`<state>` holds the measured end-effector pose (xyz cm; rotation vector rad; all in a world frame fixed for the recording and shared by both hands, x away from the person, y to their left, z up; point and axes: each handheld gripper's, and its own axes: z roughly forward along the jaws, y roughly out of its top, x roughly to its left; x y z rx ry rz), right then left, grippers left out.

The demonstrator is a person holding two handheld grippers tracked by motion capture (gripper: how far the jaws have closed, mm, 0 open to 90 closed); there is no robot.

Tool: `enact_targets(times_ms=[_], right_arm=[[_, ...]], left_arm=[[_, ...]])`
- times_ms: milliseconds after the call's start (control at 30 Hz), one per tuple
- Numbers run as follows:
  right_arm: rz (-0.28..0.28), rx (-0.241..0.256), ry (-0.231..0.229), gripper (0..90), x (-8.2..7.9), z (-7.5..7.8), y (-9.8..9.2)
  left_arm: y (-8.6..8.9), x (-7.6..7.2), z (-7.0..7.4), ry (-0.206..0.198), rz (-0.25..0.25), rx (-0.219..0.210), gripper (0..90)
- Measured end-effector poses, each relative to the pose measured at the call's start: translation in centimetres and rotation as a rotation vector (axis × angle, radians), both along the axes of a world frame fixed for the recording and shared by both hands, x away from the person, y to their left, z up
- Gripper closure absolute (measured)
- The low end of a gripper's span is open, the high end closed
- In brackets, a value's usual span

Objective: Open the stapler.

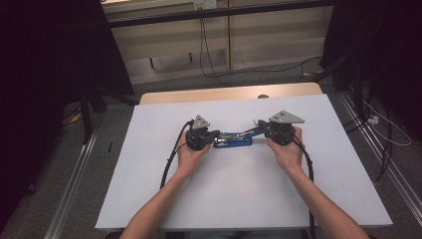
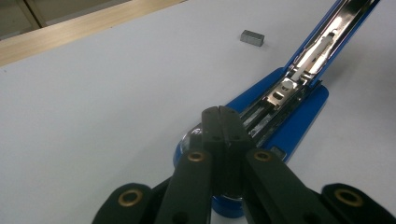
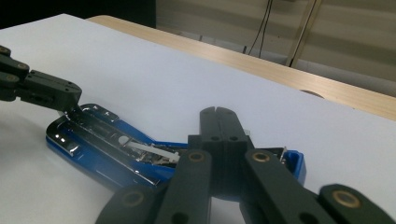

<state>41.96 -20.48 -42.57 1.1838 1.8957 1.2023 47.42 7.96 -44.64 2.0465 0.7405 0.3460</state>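
A blue stapler [image 1: 233, 141] lies swung open in the middle of the white table [image 1: 239, 199]. Its shiny staple channel [image 2: 299, 70] is bare and rises to the upper right in the left gripper view. My left gripper [image 1: 214, 135] is shut, and its tips [image 2: 223, 112] sit on the rounded end of the blue base [image 2: 303, 116]. My right gripper [image 1: 261, 127] is shut too, its tips [image 3: 217, 113] lying over the stapler's other blue end [image 3: 293, 164]. The raised arm [image 1: 249, 132] slopes up toward it. A small grey block of staples [image 2: 252, 37] lies loose beyond the stapler.
The table's bare wooden strip [image 1: 229, 93] runs along the far edge. Cables [image 1: 171, 159] trail from both grippers back over the near half of the table. Black stands and floor cables flank the table on both sides.
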Motion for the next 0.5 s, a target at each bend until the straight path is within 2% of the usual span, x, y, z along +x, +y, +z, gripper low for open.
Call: enact_targets(times_ms=[300, 500], right_arm=[[0.005, -0.001, 0.017, 90.0, -0.32, -0.44, -0.73], [-0.001, 0.013, 0.024, 90.0, -0.38, -0.65, -1.13]], left_arm=[[-0.12, -0.17, 0.03, -0.01, 0.006, 0.009, 90.0], [-0.06, -0.1, -0.03, -0.006, 0.005, -0.002, 90.0]])
